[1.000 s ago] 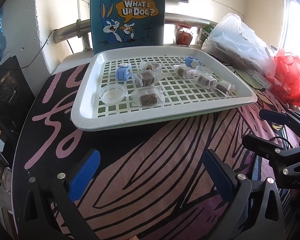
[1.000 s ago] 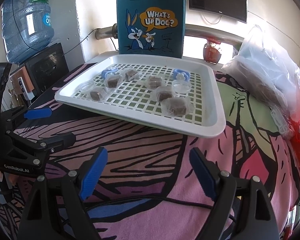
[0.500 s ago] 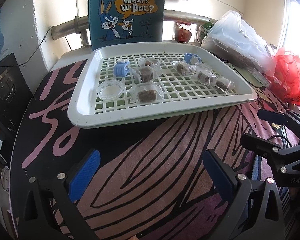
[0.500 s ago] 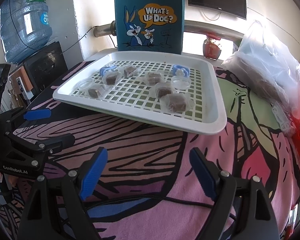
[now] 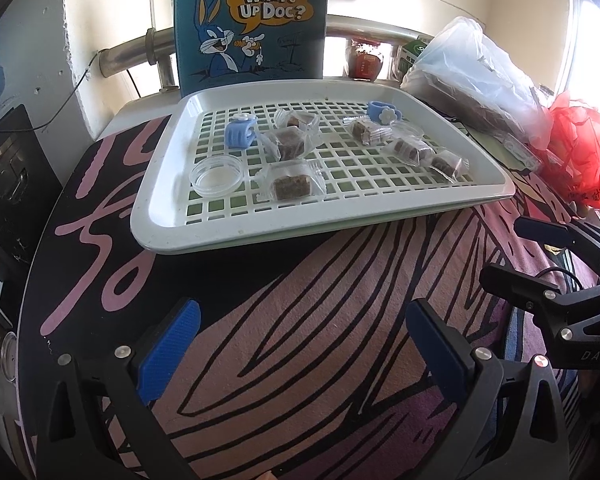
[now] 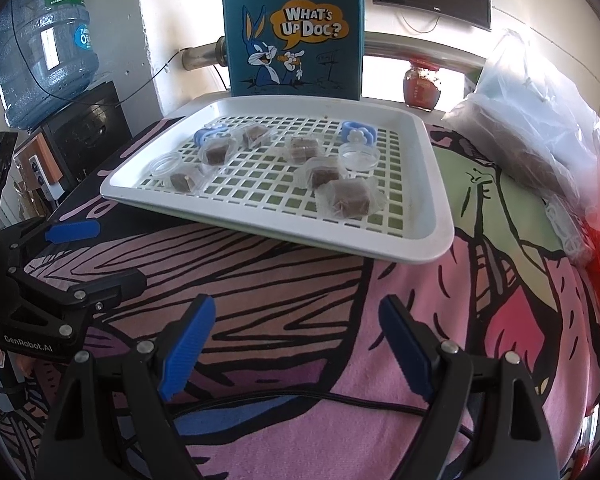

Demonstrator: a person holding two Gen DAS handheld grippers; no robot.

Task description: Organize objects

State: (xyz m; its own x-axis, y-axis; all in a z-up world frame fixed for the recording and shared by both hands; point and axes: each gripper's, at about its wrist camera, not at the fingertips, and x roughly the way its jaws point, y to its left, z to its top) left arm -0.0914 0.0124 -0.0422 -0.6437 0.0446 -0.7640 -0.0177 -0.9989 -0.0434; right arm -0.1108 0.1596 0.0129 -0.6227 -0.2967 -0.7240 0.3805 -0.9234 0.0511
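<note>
A white slotted tray [image 5: 152, 216] [image 6: 432, 184] sits on a patterned cloth. On it lie several wrapped brown snack cubes [image 5: 291, 187] [image 6: 350, 199], two clear round dishes [image 5: 217, 176] [image 6: 358, 156] and two blue clips [image 5: 239, 133] [image 6: 358, 131]. My left gripper [image 5: 304, 346] is open and empty above the cloth, short of the tray. My right gripper [image 6: 298, 346] is open and empty too, near the tray's front edge. Each gripper shows at the edge of the other's view.
A blue "What's Up Doc?" bag [image 5: 252, 20] [image 6: 294, 32] stands behind the tray. A clear plastic bag [image 5: 476, 76] [image 6: 540, 136] and a red bag [image 5: 584, 156] lie at the right. A water bottle [image 6: 44, 44] stands at the far left. A black cable [image 6: 300, 396] crosses the cloth.
Both grippers have drawn slightly closer to the tray and tilted a little; the tray sits a bit lower in the views. Both stay open and empty.
</note>
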